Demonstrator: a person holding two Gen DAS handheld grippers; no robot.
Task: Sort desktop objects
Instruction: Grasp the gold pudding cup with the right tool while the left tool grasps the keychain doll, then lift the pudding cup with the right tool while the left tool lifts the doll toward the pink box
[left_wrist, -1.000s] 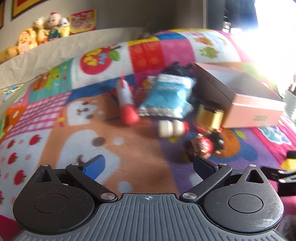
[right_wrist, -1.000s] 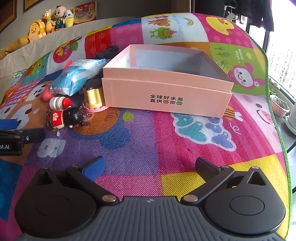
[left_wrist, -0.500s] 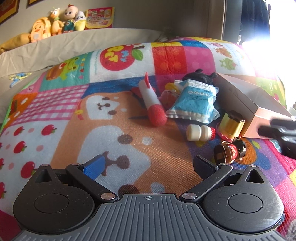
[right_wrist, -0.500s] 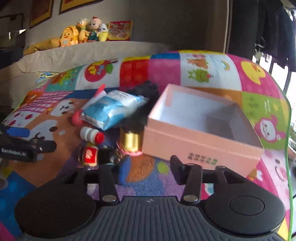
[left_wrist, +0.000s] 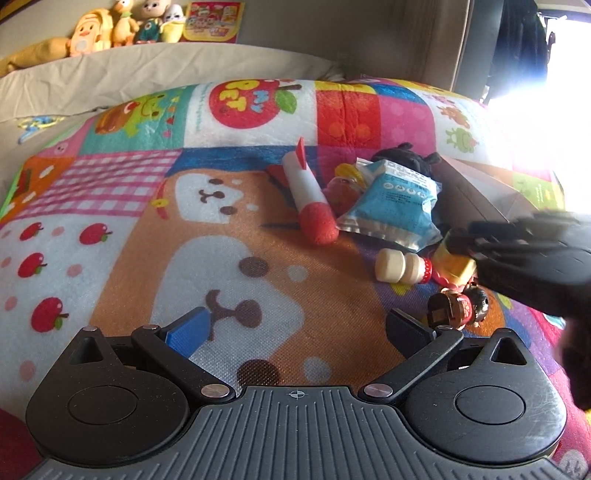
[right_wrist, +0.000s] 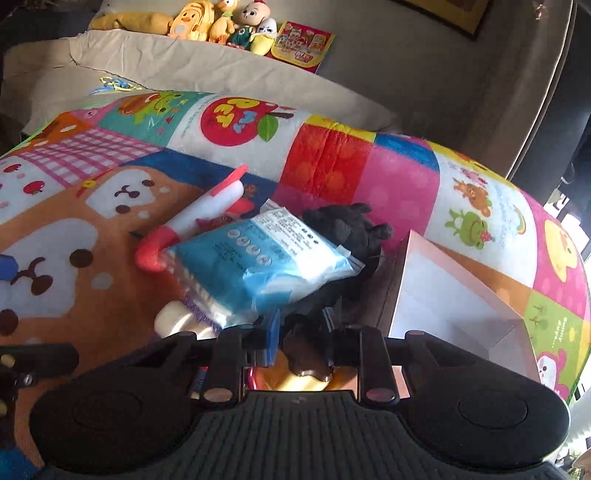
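Left tongs (left_wrist: 295, 328), nearest, jaws wide apart and empty above the patchwork play mat (left_wrist: 122, 258). Right tongs (right_wrist: 301, 332), jaws drawn close around the dark top of a yellow-gold toy (right_wrist: 308, 365); whether the pads press it cannot be told. Beside that toy lie a small red-and-black doll figure (left_wrist: 458, 308) and a small cream bottle with red cap (left_wrist: 402, 266). Beyond: blue wipes packet (right_wrist: 266, 258), leaning on a black plush toy (right_wrist: 347, 225), and a red-tipped white foam rocket (left_wrist: 308, 195) just left of the packet. Open pink cardboard box (right_wrist: 454, 295) toward the mat's right edge. Farthest, stuffed toys (right_wrist: 221, 22) line the beige ledge (right_wrist: 207, 70).
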